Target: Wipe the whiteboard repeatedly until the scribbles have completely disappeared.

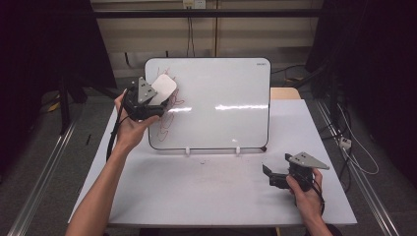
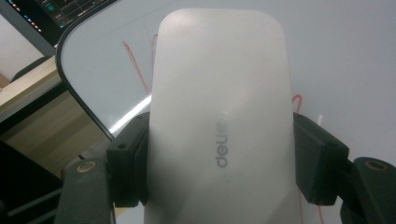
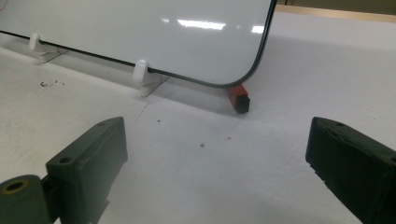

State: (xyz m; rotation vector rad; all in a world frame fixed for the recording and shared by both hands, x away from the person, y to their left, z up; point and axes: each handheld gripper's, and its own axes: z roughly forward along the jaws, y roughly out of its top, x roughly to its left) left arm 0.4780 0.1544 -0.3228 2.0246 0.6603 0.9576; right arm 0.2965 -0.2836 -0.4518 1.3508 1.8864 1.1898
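Observation:
A whiteboard [image 1: 221, 103] stands upright on the white table [image 1: 196, 196], with red scribbles [image 1: 167, 123] along its left side. My left gripper [image 1: 156, 98] is shut on a white eraser [image 1: 163, 87] and holds it against the board's upper left part. In the left gripper view the eraser [image 2: 219, 116] sits between both jaws, with red lines [image 2: 135, 70] of the scribble beside it. My right gripper [image 1: 270, 174] rests low near the table's front right, open, with nothing between its jaws. A red marker [image 3: 239, 98] lies at the board's lower right corner [image 1: 264, 147].
Two white clips [image 1: 187, 150] [image 1: 238, 149] prop the board's bottom edge. Small dark specks [image 3: 49, 84] dot the table in front of the board. A wooden surface [image 1: 285, 93] shows behind the board at right. Cables trail on the floor at right.

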